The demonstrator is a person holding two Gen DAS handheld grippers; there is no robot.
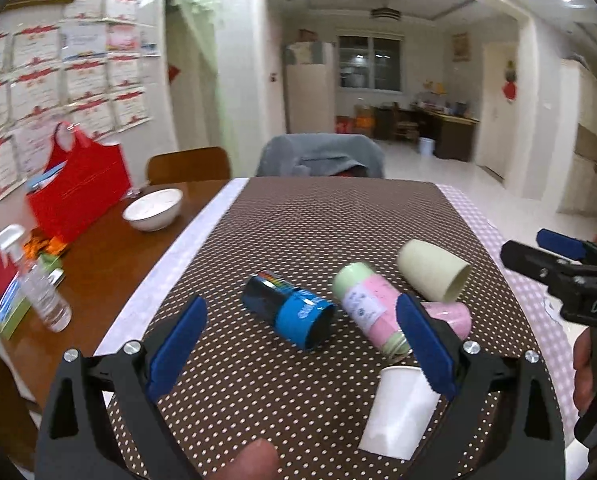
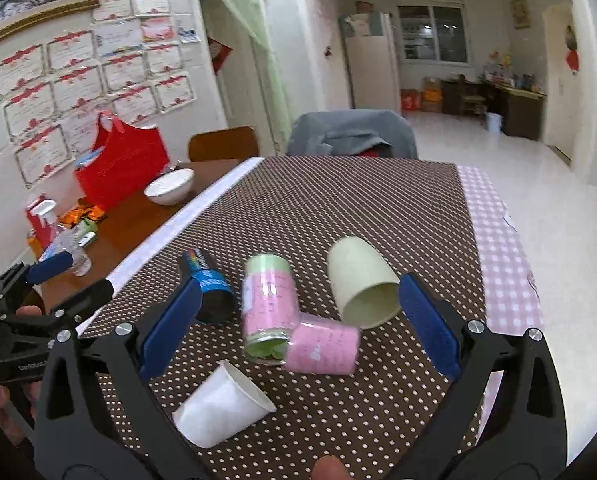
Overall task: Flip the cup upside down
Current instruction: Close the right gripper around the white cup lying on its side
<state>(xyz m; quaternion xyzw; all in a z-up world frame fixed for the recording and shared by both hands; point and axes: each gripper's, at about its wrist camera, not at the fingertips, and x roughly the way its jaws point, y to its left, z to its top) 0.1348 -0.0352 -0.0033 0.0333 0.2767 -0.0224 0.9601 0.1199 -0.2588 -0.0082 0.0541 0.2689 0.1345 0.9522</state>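
Several cups lie on their sides on a brown dotted mat (image 1: pixel 318 220) (image 2: pixel 338 208). A white paper cup (image 1: pixel 398 412) (image 2: pixel 222 408) lies nearest. A blue and black cup (image 1: pixel 290 310) (image 2: pixel 208 286), a green and pink cup (image 1: pixel 368 306) (image 2: pixel 268 304), a pink cup (image 1: pixel 450 318) (image 2: pixel 324 350) and a pale green cup (image 1: pixel 432 270) (image 2: pixel 362 282) lie beyond. My left gripper (image 1: pixel 298 348) is open above the mat, empty. My right gripper (image 2: pixel 298 328) is open and empty; it also shows in the left wrist view (image 1: pixel 558 256).
A wooden table (image 1: pixel 110 256) at left holds a white bowl (image 1: pixel 153 209) (image 2: pixel 169 186), a red bag (image 1: pixel 78 192) (image 2: pixel 122 164) and a spray bottle (image 1: pixel 38 288). A pink checked cloth (image 2: pixel 498 248) edges the mat on the right. Chairs (image 1: pixel 322 156) stand behind.
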